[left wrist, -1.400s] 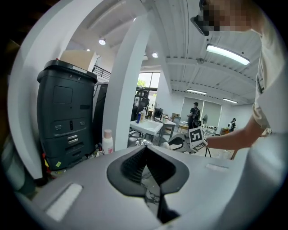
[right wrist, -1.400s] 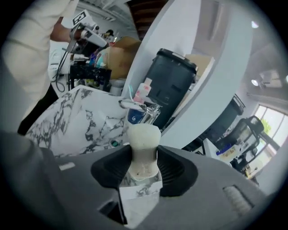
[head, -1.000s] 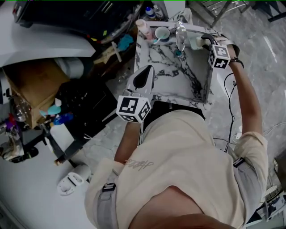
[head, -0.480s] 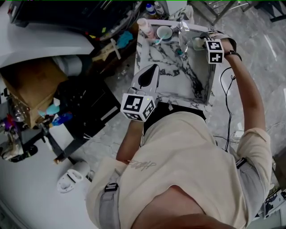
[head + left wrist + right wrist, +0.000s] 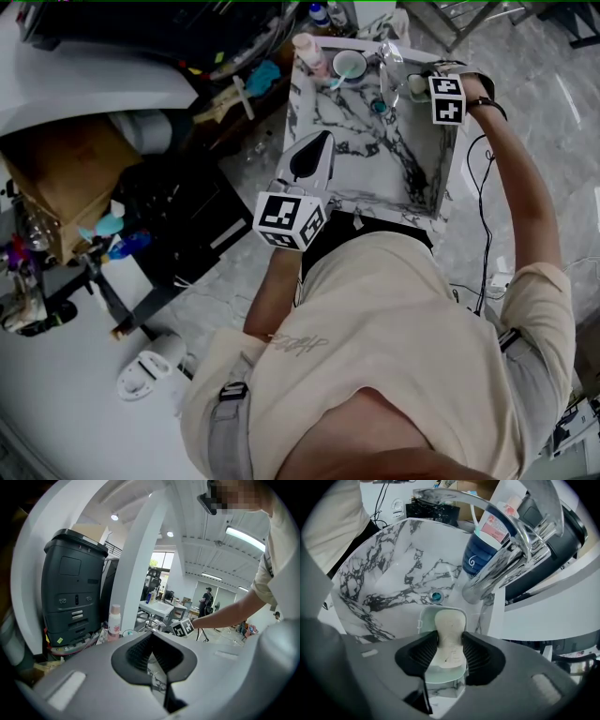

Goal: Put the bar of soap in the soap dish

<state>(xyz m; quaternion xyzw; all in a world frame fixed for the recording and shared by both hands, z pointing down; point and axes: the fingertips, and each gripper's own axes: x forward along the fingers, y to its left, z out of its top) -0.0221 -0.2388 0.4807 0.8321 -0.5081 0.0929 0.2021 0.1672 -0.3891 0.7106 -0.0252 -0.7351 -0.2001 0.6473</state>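
The cream bar of soap (image 5: 449, 619) stands between the pads of my right gripper (image 5: 450, 641), which is shut on it. Directly beneath it a pale green soap dish (image 5: 423, 617) rests on the sink's back ledge. Whether the soap touches the dish, I cannot tell. In the head view my right gripper (image 5: 420, 86) is at the back right corner of the marble sink (image 5: 375, 164). Beside the sink's front left rim hangs my left gripper (image 5: 317, 141), its jaws closed with nothing between them; it (image 5: 151, 637) looks across the sink toward the right gripper's marker cube (image 5: 183, 627).
A chrome faucet (image 5: 511, 550) arches over the basin just right of the dish, with a blue cup (image 5: 478, 557) behind it. The drain (image 5: 436, 596) lies ahead of the dish. A pink bottle (image 5: 307, 49) and a white cup (image 5: 349, 66) stand at the sink's back left. Cluttered boxes fill the floor left.
My right gripper has carried the soap farther back toward the sink's rear right corner, over the dish. The left gripper has barely shifted.
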